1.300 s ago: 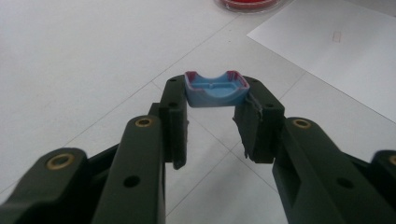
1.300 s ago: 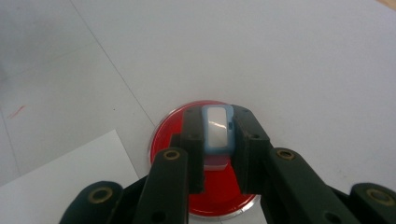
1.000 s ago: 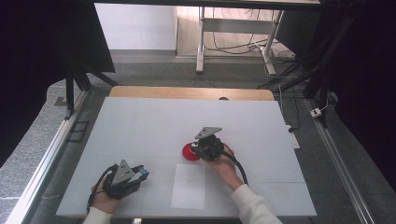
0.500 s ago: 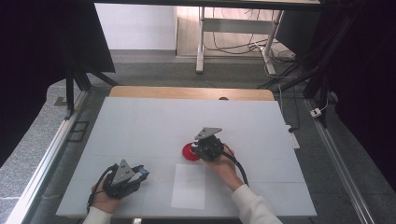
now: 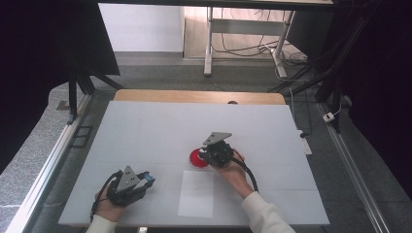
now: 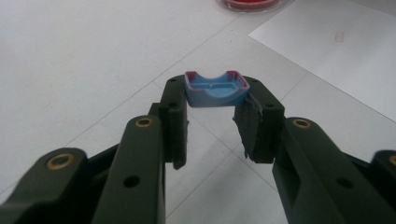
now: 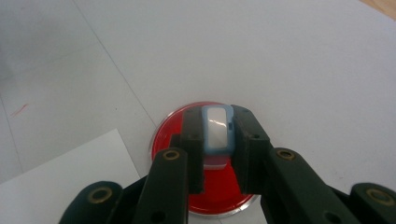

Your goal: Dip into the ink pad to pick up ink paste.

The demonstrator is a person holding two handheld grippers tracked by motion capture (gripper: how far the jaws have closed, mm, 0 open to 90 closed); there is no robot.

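Observation:
A round red dish (image 5: 195, 158) lies on the white table near its middle. My right gripper (image 5: 208, 156) hovers over the dish (image 7: 171, 127), shut on a small light-blue block with a white face (image 7: 215, 127). The block points down toward the red surface; whether it touches I cannot tell. Near the table's front left, my left gripper (image 5: 145, 179) is shut on a small blue cap with red-stained edges (image 6: 215, 91), held between the fingertips just above the table. A white sheet of paper (image 5: 196, 193) lies flat in front of the dish.
The paper (image 6: 345, 56) sits to the right of the left gripper, and the dish's edge (image 6: 252, 3) lies beyond it. A wooden strip (image 5: 194, 96) runs along the table's far edge. Metal rails (image 5: 48, 170) flank both sides.

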